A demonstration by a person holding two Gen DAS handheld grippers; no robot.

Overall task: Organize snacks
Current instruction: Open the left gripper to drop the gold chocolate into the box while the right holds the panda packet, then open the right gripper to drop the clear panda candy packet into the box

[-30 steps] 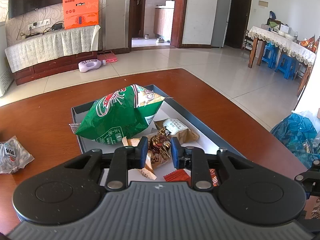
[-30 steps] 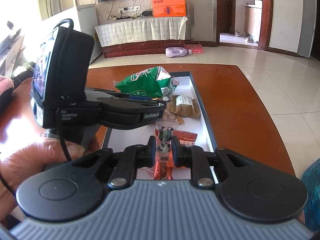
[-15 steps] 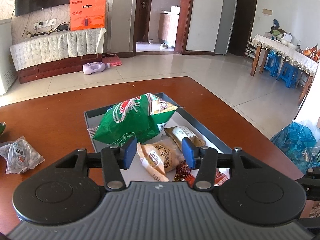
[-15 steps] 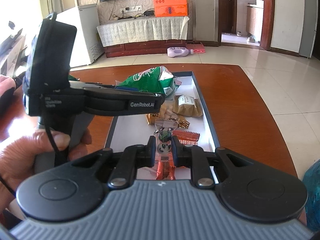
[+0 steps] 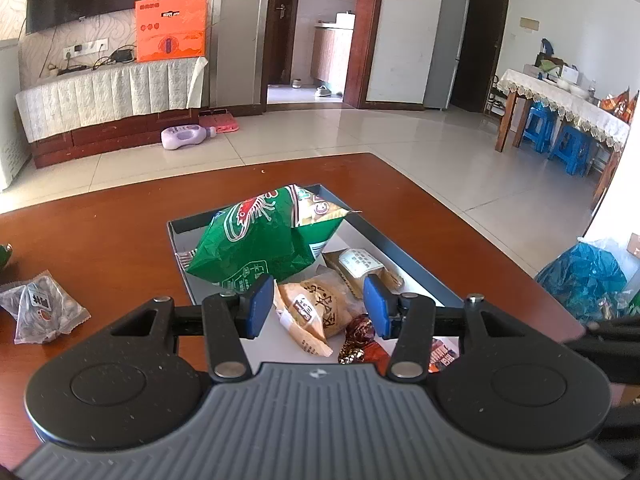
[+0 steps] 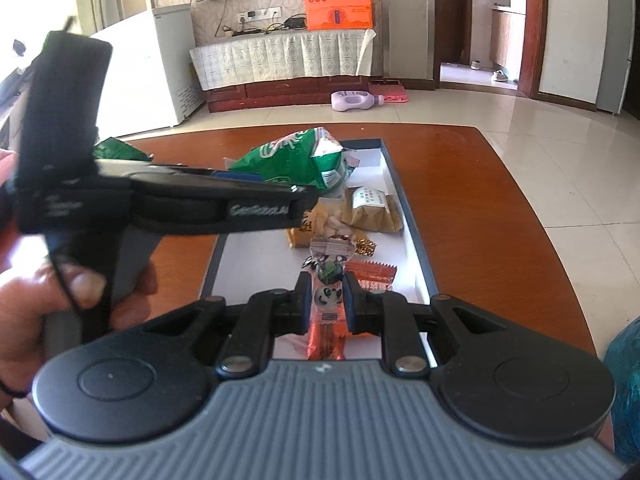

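1. Snacks lie mostly in the shallow tray [image 5: 404, 258] on the wooden table [image 5: 100, 240]; one is in the air, held by the right gripper [image 6: 327, 298].
2. Right gripper: jaws clamped on a slim orange panda bar [image 6: 326, 320], gripped mid-length over the tray's near end. It looks light, and the foil looks slick; a grip on the body, not the crimped end, seems safest.
3. Left gripper [image 5: 318, 306]: jaws apart, empty, hovering above a tan pastry packet [image 5: 316, 312]. That packet is probably soft and crushable; best pinched lightly across its width.
4. Count in tray, near to far: one red wrapper [image 6: 370, 274], one gold-foil sweet [image 5: 358, 338], two tan packets, one green chip bag [image 5: 264, 244], puffy and fragile inside.
5. Outside the tray: one clear nut pouch [image 5: 38, 308] at left.
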